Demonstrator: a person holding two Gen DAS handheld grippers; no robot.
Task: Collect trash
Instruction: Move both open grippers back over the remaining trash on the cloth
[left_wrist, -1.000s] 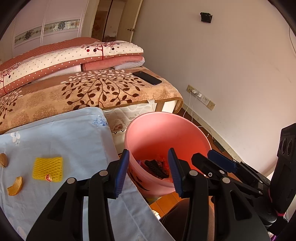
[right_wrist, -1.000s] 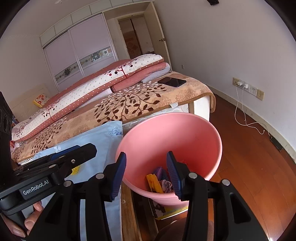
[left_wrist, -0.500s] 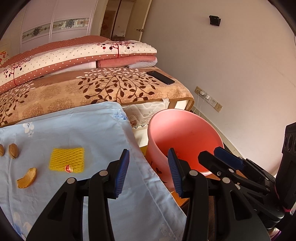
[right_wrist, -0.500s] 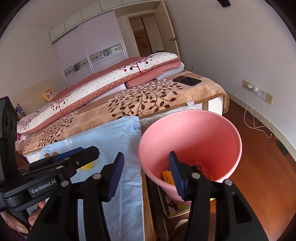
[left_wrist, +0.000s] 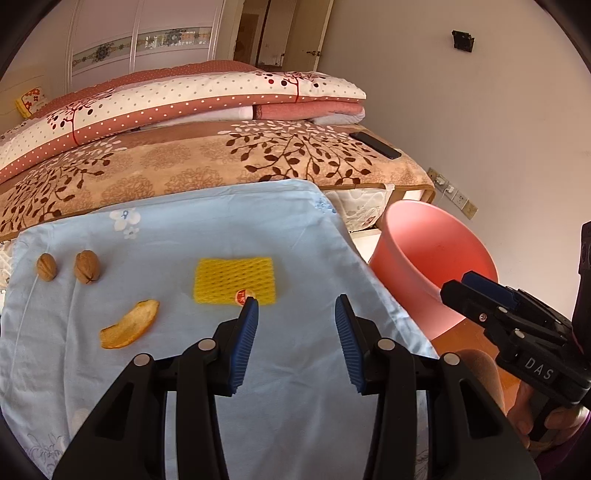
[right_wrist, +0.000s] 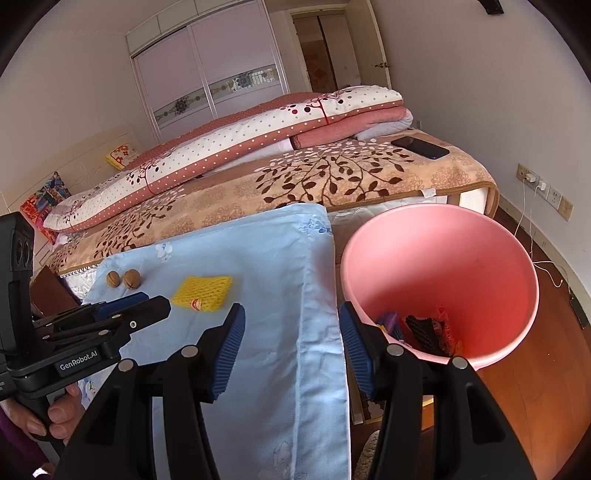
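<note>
A yellow foam fruit net (left_wrist: 234, 280) with a red sticker lies on the light blue cloth (left_wrist: 184, 240); it also shows in the right wrist view (right_wrist: 202, 291). An orange peel (left_wrist: 129, 325) and two walnuts (left_wrist: 86, 266) lie left of it. The pink bin (right_wrist: 439, 273) stands right of the cloth and holds wrappers (right_wrist: 424, 328). My left gripper (left_wrist: 295, 321) is open and empty, just in front of the net. My right gripper (right_wrist: 291, 321) is open and empty, over the cloth's right edge beside the bin.
A bed with a leaf-print blanket (left_wrist: 221, 158) and folded quilts (left_wrist: 184, 99) lies behind the cloth, with a black phone (left_wrist: 375, 144) on it. Wall sockets and a white cable (right_wrist: 535, 184) are at the right. The wooden floor (right_wrist: 535, 387) surrounds the bin.
Both grippers swung left, away from the bin and over the blue cloth. The left gripper now faces the yellow net, and the walnuts have come into view. Both stayed open.
</note>
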